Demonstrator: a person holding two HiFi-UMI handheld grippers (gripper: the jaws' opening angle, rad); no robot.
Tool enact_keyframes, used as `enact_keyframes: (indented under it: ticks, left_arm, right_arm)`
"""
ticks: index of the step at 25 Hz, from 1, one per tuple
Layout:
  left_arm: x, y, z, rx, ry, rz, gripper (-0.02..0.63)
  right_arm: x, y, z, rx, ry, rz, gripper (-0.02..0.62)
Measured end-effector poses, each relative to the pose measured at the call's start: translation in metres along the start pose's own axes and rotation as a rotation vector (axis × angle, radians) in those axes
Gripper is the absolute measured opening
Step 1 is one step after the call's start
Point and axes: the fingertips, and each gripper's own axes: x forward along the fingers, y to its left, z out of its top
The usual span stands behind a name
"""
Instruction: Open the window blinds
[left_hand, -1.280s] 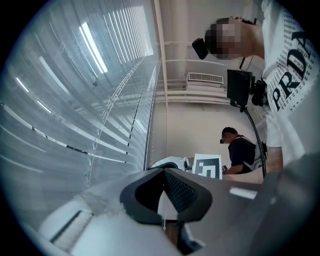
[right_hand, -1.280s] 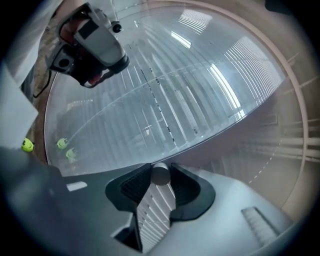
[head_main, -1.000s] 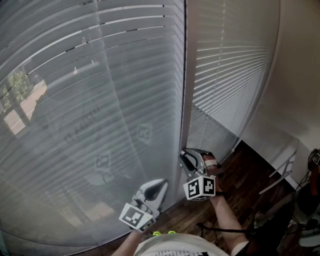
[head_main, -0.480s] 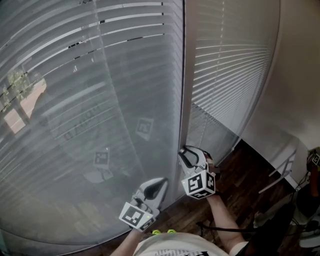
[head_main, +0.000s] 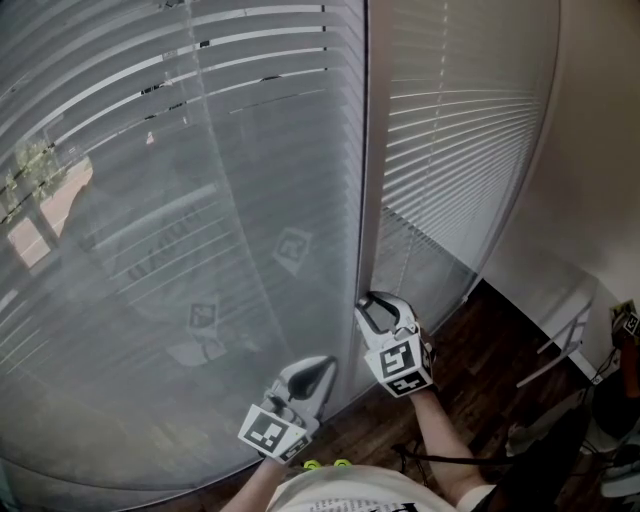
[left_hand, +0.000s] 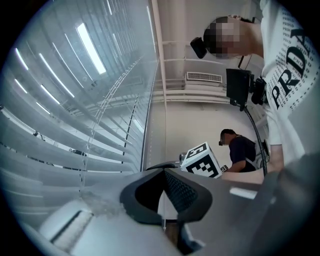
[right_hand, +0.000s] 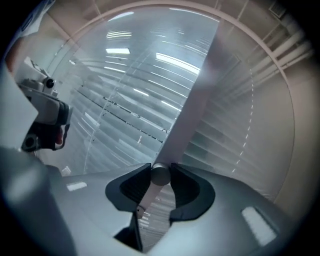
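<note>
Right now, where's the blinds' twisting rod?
In the right gripper view, the rod sits clamped in the right tool, beside the post between both blinds.

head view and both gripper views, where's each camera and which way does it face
Head view: on the person's head, steeply down at the blinds; shows right forearm, left gripper, right gripper.
Left gripper view: rides the left gripper, looks along its shut jaws beside the blinds; shows the person's white shirt.
Right gripper view: rides the right gripper, faces the blinds, jaws shut on the tilt wand; only its jaws show.
Shared: head and left gripper views both show right gripper's marker cube.
</note>
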Motion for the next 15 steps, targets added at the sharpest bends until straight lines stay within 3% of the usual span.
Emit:
enact_keyframes:
  ticks: [10,15]
  left_arm:
    - [0.0001,-0.0001,-0.0006,-0.009,-0.001,0.0,-0.008]
    - [0.0004,-0.0012,-0.0008,-0.01,-0.004,-0.003,-0.008]
  right_arm:
    - [0.0001,-0.0027,-0.0006,0.144,-0.017,-0.001,0.129]
    - [0.001,-0.0068,-0.0056,0.31,-0.035,0.022,0.13]
